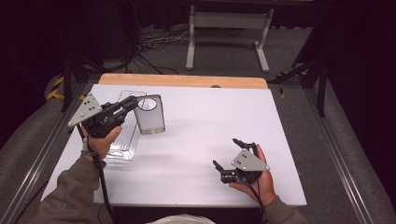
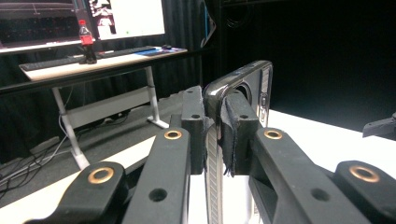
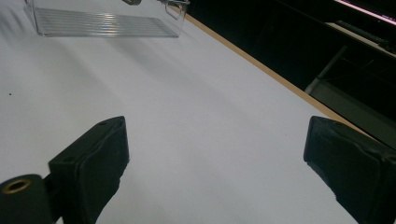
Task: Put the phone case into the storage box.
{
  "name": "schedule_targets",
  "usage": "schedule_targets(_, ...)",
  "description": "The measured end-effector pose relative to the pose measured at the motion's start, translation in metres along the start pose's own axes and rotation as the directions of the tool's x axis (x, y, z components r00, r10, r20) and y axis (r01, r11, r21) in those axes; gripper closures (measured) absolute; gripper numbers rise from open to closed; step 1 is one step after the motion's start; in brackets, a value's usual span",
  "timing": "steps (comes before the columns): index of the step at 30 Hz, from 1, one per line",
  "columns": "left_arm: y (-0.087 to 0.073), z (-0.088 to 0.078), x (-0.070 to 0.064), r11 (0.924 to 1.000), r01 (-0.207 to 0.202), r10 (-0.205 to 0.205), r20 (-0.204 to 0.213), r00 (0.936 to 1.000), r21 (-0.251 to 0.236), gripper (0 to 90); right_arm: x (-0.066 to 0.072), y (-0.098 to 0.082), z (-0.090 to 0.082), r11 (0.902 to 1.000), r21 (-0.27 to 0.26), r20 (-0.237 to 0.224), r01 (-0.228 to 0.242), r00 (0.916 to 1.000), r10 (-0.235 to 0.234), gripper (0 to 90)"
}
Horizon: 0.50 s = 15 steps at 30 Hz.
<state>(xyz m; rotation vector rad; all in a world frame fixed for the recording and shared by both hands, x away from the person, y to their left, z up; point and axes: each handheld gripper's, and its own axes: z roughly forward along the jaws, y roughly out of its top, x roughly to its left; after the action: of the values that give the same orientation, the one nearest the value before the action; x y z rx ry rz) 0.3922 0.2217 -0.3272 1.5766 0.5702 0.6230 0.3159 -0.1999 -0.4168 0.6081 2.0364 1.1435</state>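
Observation:
A clear phone case [image 1: 150, 115] with a round camera cutout hangs above the white table [image 1: 210, 116], to the left of the middle. My left gripper [image 1: 135, 102] is shut on its top edge. In the left gripper view the case [image 2: 247, 81] stands edge-on, pinched between the two pads [image 2: 238, 126]. A clear ribbed tray [image 1: 122, 140] lies on the table just under and left of the case; the tray [image 3: 105, 21] also appears far off in the right gripper view. My right gripper [image 1: 225, 152] rests near the table's front right, open, with bare table between its jaws [image 3: 217, 158].
A wooden strip [image 1: 182, 80] runs along the table's far edge. Beyond it stand white desk legs [image 1: 229, 21] and floor cables [image 1: 154, 42]. A desk with a cola bottle [image 2: 85, 35] and a monitor is in the background of the left gripper view.

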Motion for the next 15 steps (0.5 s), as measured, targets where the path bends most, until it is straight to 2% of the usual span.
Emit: schedule_targets(15, 0.0031, -0.0086, 0.0080, 0.9999, 0.007, -0.007, -0.022, 0.9997, -0.012, 80.9, -0.0002, 0.0002, -0.0008, 1.0000, -0.005, 0.004, 0.001, 1.0000, -0.001, 8.3)
